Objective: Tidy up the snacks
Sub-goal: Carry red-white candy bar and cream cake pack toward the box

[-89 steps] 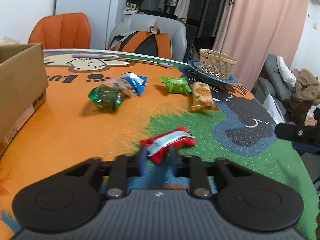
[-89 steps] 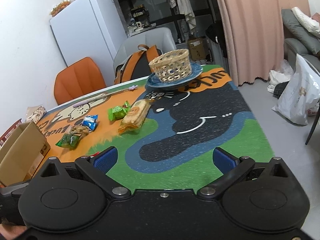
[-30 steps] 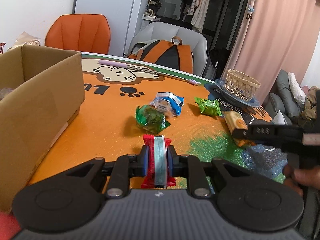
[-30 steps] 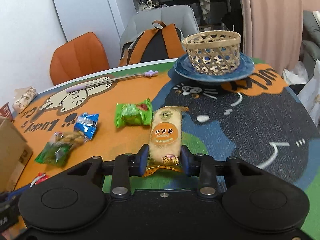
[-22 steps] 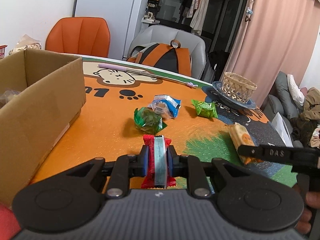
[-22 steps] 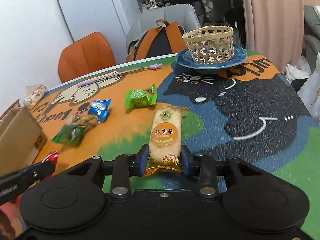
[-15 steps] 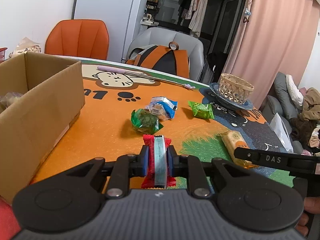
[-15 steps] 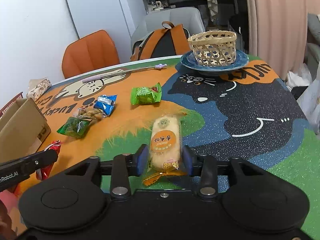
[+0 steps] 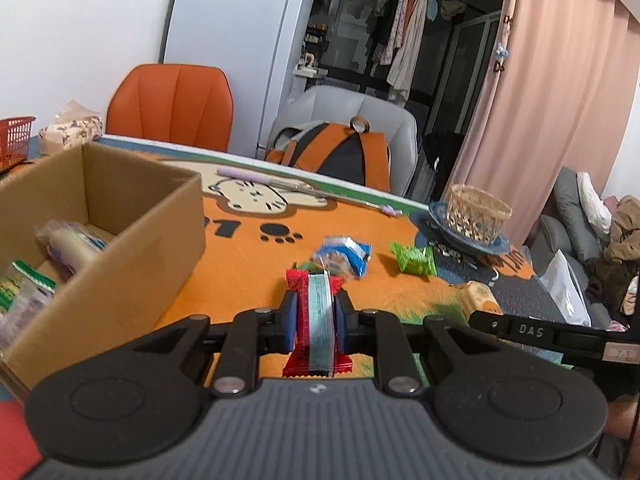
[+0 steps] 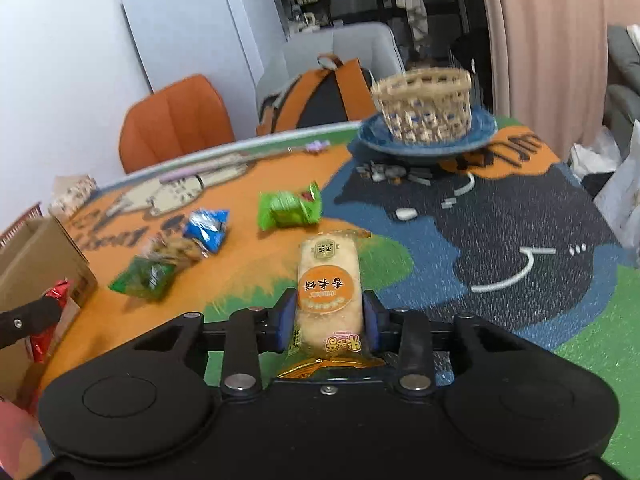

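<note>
My left gripper [image 9: 314,318] is shut on a red snack packet [image 9: 318,308], held above the orange mat just right of the open cardboard box [image 9: 132,264]. Several wrapped snacks lie inside the box. My right gripper [image 10: 329,316] has its jaws closing on a yellow rice cracker packet [image 10: 329,280], and the blue pads press its sides. In the left wrist view that cracker packet [image 9: 478,294] shows beyond a right finger [image 9: 536,334]. On the mat lie a light green packet [image 10: 289,209], a blue packet [image 10: 207,229] and a dark green packet [image 10: 145,275].
A woven basket [image 10: 424,104] stands on a blue plate [image 10: 368,136] at the table's far right. A lilac pen [image 9: 256,175] lies near the far edge. Behind the table are an orange chair [image 9: 172,104] and a grey chair with a backpack [image 9: 340,152].
The left gripper has risen with the red packet, and the box's inside has come into view. The right jaws loosened around the cracker packet half a second ago and have closed on it again.
</note>
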